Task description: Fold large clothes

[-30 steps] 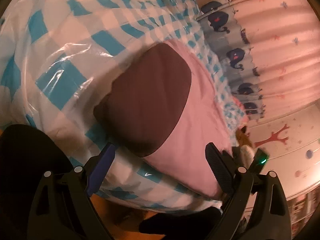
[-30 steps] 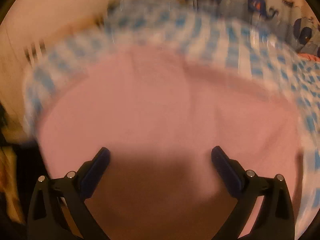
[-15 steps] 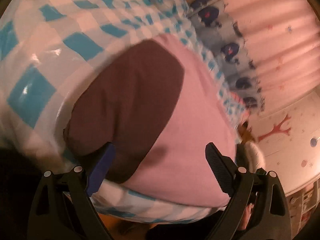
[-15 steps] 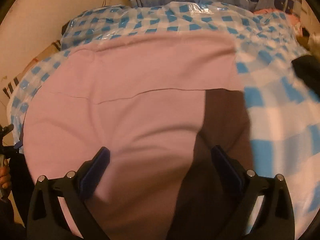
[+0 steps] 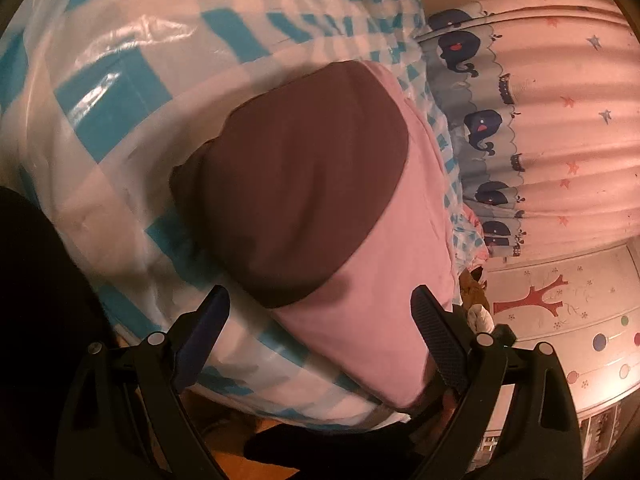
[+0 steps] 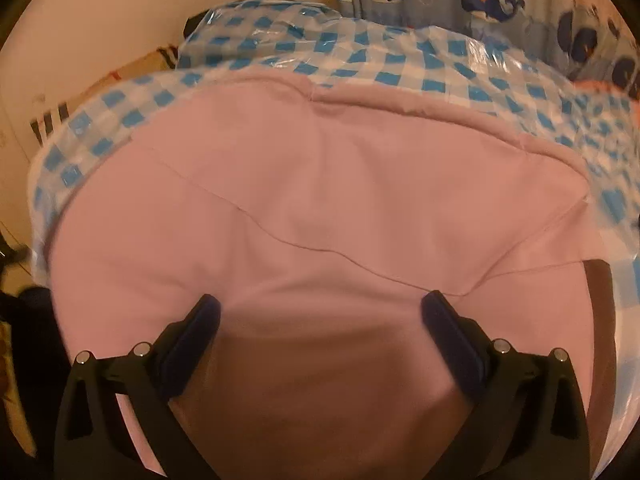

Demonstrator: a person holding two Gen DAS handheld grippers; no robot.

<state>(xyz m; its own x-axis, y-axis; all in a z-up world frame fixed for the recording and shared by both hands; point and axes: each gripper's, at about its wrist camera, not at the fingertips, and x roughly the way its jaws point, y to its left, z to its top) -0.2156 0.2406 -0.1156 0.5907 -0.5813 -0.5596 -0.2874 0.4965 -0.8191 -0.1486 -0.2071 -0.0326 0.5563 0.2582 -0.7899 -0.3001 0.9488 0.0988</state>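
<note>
My right gripper [image 6: 320, 316] has swung left over the pink garment [image 6: 320, 200]; its brown part [image 6: 598, 292] now sits at 3 o'clock.

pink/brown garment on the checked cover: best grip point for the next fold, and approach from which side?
Take the pink garment at its near pink corner hanging over the edge of the checked cover, probably with the left gripper, which is open and facing it. Come in from the table's near edge, one finger under: that overhanging corner is free, while the brown panel lies flat. The right gripper is open too.

No readable text anywhere — no labels, no numbers.
</note>
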